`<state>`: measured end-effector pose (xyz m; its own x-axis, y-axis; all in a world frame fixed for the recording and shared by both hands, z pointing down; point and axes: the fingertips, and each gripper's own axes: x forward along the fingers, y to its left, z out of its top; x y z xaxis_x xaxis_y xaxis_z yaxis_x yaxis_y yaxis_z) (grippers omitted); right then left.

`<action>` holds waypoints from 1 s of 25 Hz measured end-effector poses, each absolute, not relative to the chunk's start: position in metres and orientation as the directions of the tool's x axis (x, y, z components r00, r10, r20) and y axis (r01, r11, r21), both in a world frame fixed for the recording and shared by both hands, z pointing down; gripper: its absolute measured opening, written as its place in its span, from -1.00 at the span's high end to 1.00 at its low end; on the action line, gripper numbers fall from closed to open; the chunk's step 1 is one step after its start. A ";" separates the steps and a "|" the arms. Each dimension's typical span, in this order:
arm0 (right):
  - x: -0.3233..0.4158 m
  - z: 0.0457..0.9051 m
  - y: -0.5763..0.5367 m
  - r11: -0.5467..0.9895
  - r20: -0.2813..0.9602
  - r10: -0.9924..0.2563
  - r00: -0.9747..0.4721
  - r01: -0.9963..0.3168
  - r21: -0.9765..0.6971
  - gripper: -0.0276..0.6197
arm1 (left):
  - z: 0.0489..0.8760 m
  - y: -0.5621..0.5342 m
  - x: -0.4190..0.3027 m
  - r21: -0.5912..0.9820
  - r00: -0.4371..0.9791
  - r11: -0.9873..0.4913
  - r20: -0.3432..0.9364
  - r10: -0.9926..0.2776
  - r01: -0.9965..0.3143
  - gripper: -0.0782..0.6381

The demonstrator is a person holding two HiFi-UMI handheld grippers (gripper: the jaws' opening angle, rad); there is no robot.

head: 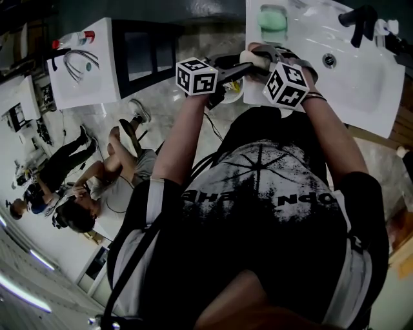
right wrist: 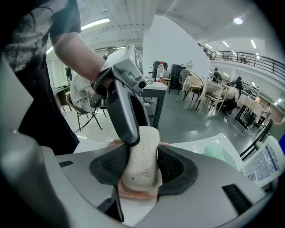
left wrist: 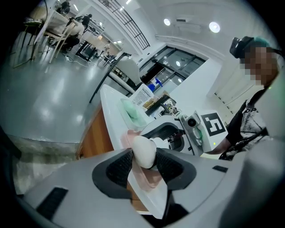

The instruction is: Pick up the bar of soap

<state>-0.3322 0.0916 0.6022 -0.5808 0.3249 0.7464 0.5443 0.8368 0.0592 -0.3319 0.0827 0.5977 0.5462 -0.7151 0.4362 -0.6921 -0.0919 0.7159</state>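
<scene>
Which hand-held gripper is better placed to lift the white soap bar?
Probably right: the right hand-held gripper has the white bar of soap deep between its pads; the left hand-held gripper catches only its end.

Glossy grey floor; chairs; ceiling lights.

Grn dish, sink w/ faucet

White sink counter bears a green soap dish, pink dish, black tap.
</scene>
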 end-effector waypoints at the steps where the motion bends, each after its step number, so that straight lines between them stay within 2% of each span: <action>1: -0.332 0.602 0.092 0.835 0.746 0.323 -0.582 0.546 0.064 0.26 | 0.598 0.083 -0.332 0.714 0.543 -0.091 0.437 -0.717 -0.695 0.29; 25: -0.343 0.536 0.068 0.839 0.675 0.210 -0.708 0.484 0.247 0.27 | 0.528 0.060 -0.341 0.599 0.459 -0.161 0.387 -0.800 -0.784 0.32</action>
